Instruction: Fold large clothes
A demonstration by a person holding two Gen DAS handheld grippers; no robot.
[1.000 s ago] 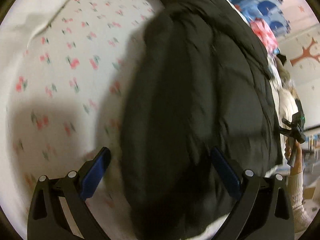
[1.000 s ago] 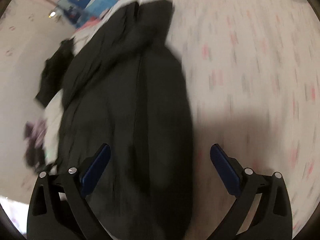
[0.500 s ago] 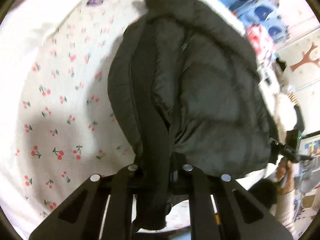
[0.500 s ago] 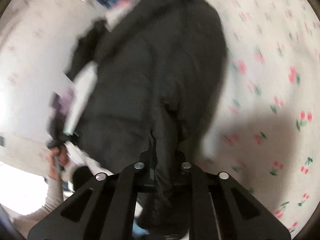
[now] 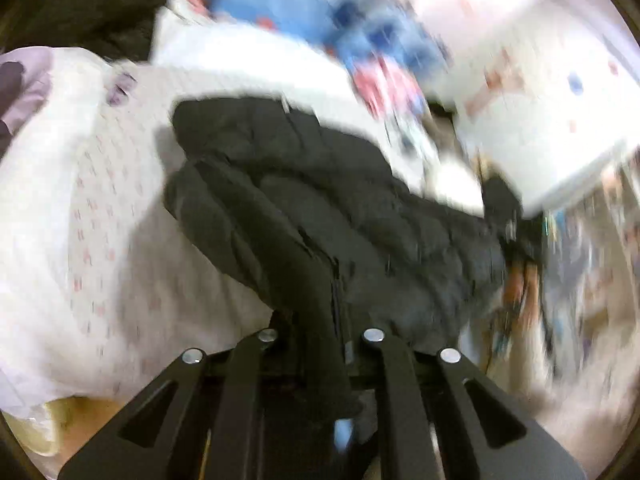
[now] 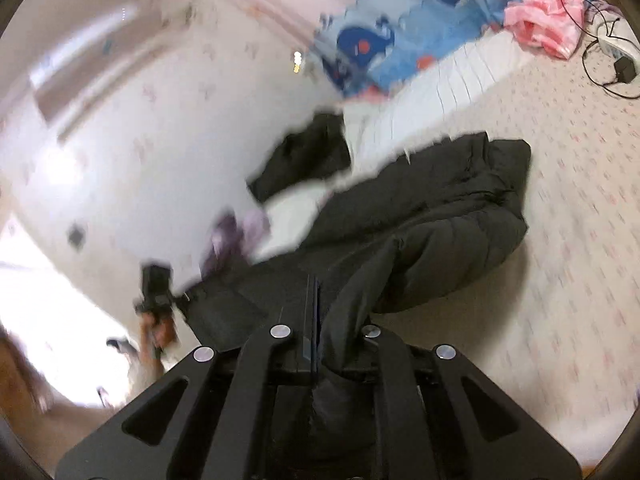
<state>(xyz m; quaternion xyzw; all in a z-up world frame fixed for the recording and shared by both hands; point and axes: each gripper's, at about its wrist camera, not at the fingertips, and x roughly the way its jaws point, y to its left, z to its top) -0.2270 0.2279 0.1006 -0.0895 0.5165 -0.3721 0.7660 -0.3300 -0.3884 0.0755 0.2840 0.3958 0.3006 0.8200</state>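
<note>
A: While peering along the left gripper, spotting a fold of the black puffer jacket pinched between the jaws at bottom centre. Easing apart a touch, yet pressing on the fabric all the same.

B: Same story on the right gripper: thick fold of black puffer jacket wedged between the jaws, bottom centre again. Parting slightly too, cloth gripped regardless.

A: And the rest of it?

B: Stretching from the claw up toward centre right, far end slumped on the cherry-print bedspread.

A: Matches the left view: running from bottom centre up to the middle of frame, resting on that bedspread down the left side. Heavily blurred, mind.

B: Further back, upper middle: blue whale-print fabric. Pink cloth at upper right, black cable just beside it.

A: Plus another dark garment at upper left, well apart from the jacket.
</note>
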